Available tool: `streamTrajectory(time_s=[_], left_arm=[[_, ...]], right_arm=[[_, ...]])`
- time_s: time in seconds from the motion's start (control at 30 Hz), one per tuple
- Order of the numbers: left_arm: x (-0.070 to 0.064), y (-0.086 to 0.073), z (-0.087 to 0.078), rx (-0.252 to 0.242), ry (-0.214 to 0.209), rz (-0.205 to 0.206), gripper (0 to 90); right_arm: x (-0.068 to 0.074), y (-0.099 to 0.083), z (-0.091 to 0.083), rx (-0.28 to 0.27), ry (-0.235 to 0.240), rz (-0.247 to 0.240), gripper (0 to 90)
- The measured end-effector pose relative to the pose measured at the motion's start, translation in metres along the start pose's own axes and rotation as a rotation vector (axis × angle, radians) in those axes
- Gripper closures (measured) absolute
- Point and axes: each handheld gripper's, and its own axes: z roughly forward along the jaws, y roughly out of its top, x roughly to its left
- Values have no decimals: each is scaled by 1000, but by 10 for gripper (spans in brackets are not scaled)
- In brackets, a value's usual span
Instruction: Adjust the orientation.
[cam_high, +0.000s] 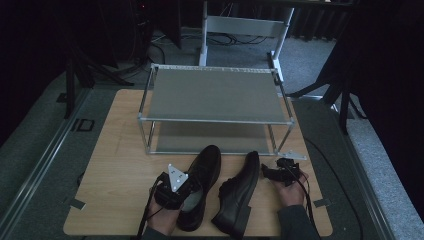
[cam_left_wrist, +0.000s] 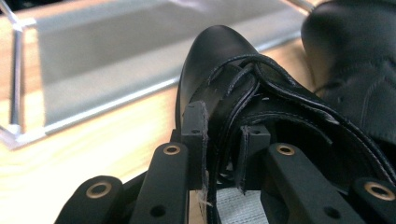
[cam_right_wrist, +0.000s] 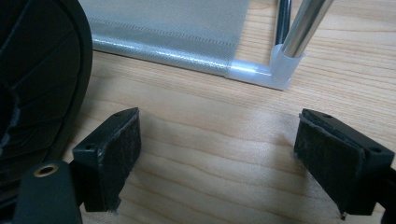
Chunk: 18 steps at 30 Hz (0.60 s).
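Two black leather lace-up shoes lie on the wooden table (cam_high: 120, 165) in front of a two-tier rack (cam_high: 215, 95). The left shoe (cam_high: 205, 170) stands upright, toe toward the rack. My left gripper (cam_high: 191, 184) is shut on the left side of its collar by the laces; in the left gripper view the gripper (cam_left_wrist: 223, 140) pinches that leather edge, with the toe (cam_left_wrist: 219, 51) beyond. The right shoe (cam_high: 240, 192) lies tipped on its side. My right gripper (cam_high: 272, 173) sits just right of it, open; the right gripper view shows the gripper (cam_right_wrist: 224, 154) over bare wood, beside the shoe's sole (cam_right_wrist: 37, 84).
The rack's lower shelf (cam_high: 210, 137) and front right corner post (cam_right_wrist: 285, 51) stand close ahead of the right gripper. Dark stands and cables crowd the floor behind the table. The second shoe (cam_left_wrist: 355, 56) lies right of the held one.
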Motion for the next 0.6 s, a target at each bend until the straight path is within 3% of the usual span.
streamTrajectory(time_s=[0.17, 0.3, 0.43, 0.47, 0.53, 0.6], left_arm=[[-5, 4, 4, 1, 54, 9, 779], [-13, 3, 13, 4, 137, 20, 780], [-14, 3, 14, 6, 178, 16, 781], [-13, 2, 15, 4, 203, -1, 781], [-12, 2, 15, 5, 215, -9, 781], [-10, 2, 18, 17, 223, -46, 773]], right_arm=[[0, 0, 0, 0, 1, 0, 145], [0, 0, 0, 0, 1, -1, 145], [0, 0, 0, 0, 2, -1, 145], [0, 0, 0, 0, 2, -2, 146], [0, 0, 0, 0, 2, -1, 145], [0, 0, 0, 0, 2, -2, 145]])
